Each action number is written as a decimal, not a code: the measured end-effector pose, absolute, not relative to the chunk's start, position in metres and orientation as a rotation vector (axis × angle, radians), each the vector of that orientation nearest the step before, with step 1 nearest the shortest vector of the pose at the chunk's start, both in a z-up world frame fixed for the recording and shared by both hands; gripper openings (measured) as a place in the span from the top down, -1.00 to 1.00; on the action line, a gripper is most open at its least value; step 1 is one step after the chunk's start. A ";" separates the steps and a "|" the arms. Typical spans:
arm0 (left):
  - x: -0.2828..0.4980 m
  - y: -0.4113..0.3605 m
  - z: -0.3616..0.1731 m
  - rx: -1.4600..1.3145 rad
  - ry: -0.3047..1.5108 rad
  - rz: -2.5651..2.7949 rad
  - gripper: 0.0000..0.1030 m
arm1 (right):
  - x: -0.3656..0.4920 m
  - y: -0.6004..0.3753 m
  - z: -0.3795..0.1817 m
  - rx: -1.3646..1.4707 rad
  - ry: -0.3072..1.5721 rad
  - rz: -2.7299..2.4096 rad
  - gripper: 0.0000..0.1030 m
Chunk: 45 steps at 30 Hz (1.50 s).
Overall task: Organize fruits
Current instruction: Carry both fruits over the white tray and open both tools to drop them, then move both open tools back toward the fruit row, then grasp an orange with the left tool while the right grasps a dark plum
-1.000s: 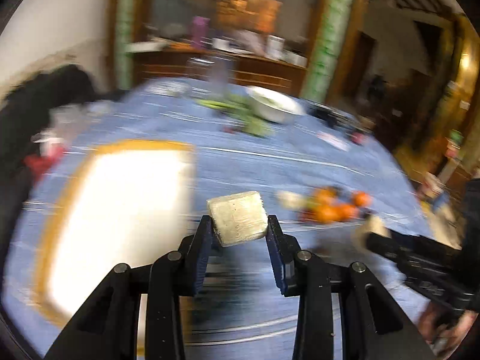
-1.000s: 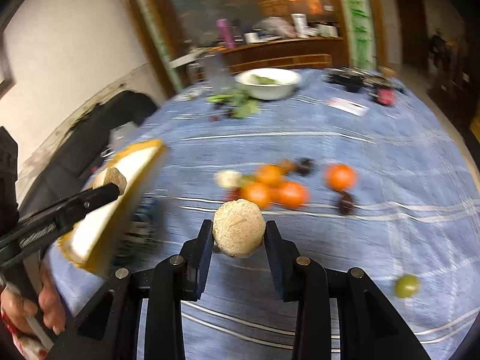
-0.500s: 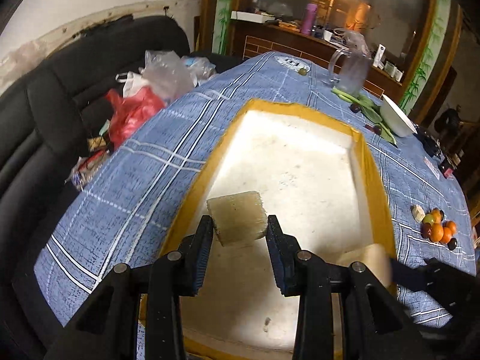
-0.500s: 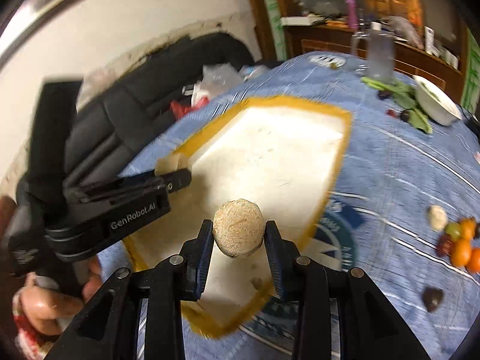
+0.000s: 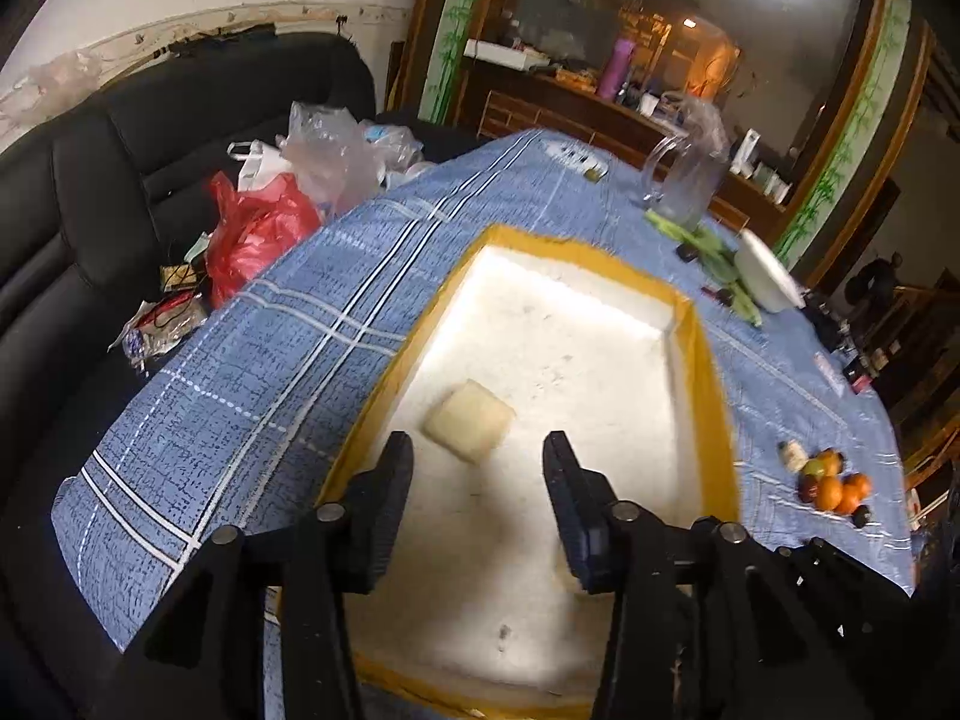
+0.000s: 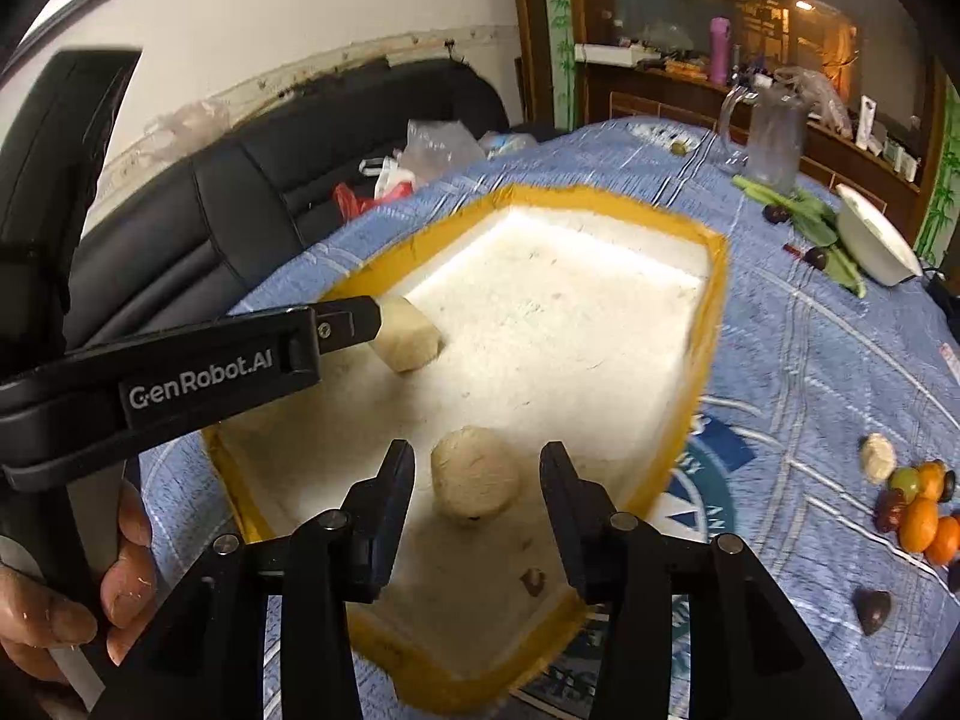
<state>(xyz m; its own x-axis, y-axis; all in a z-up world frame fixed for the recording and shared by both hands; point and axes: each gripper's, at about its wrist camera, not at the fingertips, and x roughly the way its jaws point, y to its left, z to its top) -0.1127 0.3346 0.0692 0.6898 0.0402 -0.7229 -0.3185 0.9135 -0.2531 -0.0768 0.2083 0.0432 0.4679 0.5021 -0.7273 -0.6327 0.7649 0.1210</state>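
Release step was in hand: left gripper (image 5: 478, 462) and right gripper (image 6: 477, 471) jaws were opening, empty, above the tray (image 6: 717, 276). Cube piece (image 5: 470, 419) and round piece (image 6: 474, 482) lay inside, near end. Next move, judged: fetch fruit pile (image 6: 921, 510) on the tabletop (image 6: 828, 372), far right.

both grippers — left (image 5: 478, 450), right (image 6: 477, 459) — opening, tilted downward

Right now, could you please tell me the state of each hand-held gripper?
Left hand-held gripper: opening, block released into tray.
Right hand-held gripper: opening, ball released.

Both grippers' jaws opening, square block (image 5: 470, 418) and round ball (image 6: 474, 474) now released into tray (image 6: 702, 324)
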 end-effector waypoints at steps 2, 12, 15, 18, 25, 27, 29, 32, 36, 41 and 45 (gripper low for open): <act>-0.118 0.329 0.078 -0.383 0.762 0.184 -0.09 | -0.079 0.196 0.052 -0.153 0.806 0.687 0.07; -0.100 0.236 0.097 -0.387 0.804 -0.090 -0.36 | -0.079 0.059 0.073 0.020 0.764 0.457 0.06; -0.090 0.189 0.088 -0.362 0.864 -0.197 -0.43 | -0.076 0.015 0.065 0.059 0.781 0.375 0.07; -0.085 0.154 0.080 -0.337 0.908 -0.262 -0.60 | -0.075 -0.037 0.055 0.110 0.800 0.304 0.07; -0.080 0.096 0.068 -0.219 0.961 -0.311 -0.61 | -0.074 -0.151 0.043 0.205 0.805 0.141 0.07; -0.071 0.086 0.061 -0.191 0.971 -0.304 -0.61 | -0.067 -0.181 0.037 0.256 0.822 0.107 0.08; -0.066 0.080 0.055 -0.180 0.977 -0.323 -0.30 | -0.060 -0.198 0.031 0.296 0.837 0.099 0.09; -0.051 0.056 0.044 -0.123 1.011 -0.356 0.25 | -0.049 -0.200 0.028 0.315 0.848 0.125 0.13; -0.037 0.034 0.040 -0.067 0.990 -0.371 0.31 | -0.033 -0.183 0.024 0.307 0.862 0.187 0.13; -0.011 0.019 0.040 -0.011 0.939 -0.370 0.31 | -0.013 -0.149 0.015 0.199 0.885 0.189 0.13; 0.008 0.007 0.031 0.060 0.948 -0.390 0.41 | -0.001 -0.144 0.009 0.184 0.900 0.188 0.27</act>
